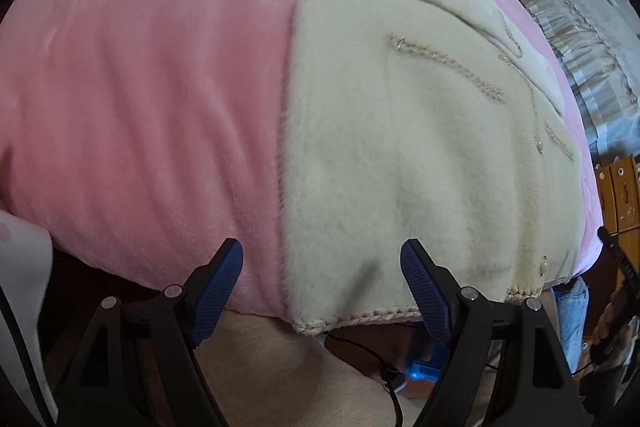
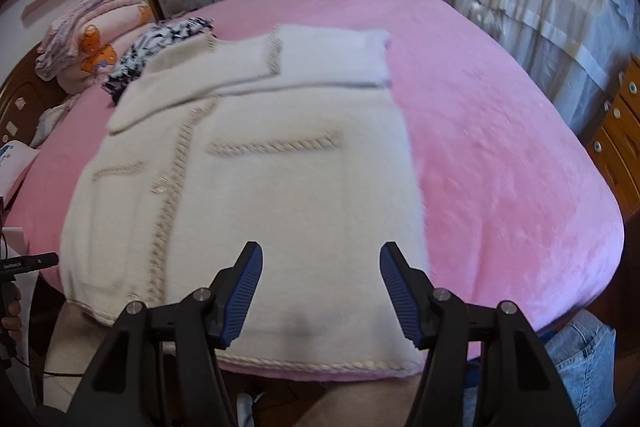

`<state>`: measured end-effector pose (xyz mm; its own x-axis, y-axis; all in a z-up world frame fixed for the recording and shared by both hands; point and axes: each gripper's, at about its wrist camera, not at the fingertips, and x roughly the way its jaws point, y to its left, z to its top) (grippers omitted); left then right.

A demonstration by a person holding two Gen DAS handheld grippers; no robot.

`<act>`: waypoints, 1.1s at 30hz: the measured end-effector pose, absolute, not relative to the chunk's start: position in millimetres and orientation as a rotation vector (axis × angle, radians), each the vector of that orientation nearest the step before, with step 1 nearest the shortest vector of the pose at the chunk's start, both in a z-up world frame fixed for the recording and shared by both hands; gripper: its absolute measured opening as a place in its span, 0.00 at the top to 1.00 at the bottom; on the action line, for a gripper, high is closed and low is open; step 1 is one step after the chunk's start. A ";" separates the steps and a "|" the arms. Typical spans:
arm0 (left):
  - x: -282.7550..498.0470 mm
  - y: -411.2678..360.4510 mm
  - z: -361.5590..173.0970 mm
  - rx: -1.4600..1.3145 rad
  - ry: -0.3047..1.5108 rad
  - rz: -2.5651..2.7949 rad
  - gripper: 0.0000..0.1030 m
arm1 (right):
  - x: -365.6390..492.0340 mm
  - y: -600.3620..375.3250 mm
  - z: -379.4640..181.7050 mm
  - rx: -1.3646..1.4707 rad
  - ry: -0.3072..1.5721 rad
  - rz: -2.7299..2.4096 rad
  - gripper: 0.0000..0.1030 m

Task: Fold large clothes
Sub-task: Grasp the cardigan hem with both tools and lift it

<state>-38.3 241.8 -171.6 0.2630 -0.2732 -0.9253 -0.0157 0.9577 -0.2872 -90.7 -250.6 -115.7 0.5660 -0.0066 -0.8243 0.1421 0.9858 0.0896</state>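
Lengthwise, cream coat (image 2: 256, 195) (hem nearest)

Black tools (image 2: 321, 273), ribbed blue pads (image 2: 244, 291)

The left gripper (image 1: 322, 259) points steeply down. Its two blue pads (image 1: 218, 291) stand wide apart and hold nothing. The right gripper (image 2: 321, 261) also tips down, with its blue pads (image 2: 400, 295) spread apart and nothing between them. A hand (image 2: 10, 311) shows at the left edge of the right wrist view, around a black handle.
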 end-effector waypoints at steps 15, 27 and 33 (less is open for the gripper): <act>-40.7 229.0 -216.8 -0.239 1.390 -0.200 0.15 | -102.1 -307.3 -190.0 0.314 1.136 -0.049 0.41; -44.1 213.0 -227.7 -0.147 1.384 -0.252 0.05 | -96.0 -308.8 -200.3 0.319 1.180 0.126 0.54; -56.8 234.1 -224.3 -0.247 1.360 -0.287 0.28 | -96.7 -313.1 -197.7 0.367 1.190 0.267 0.75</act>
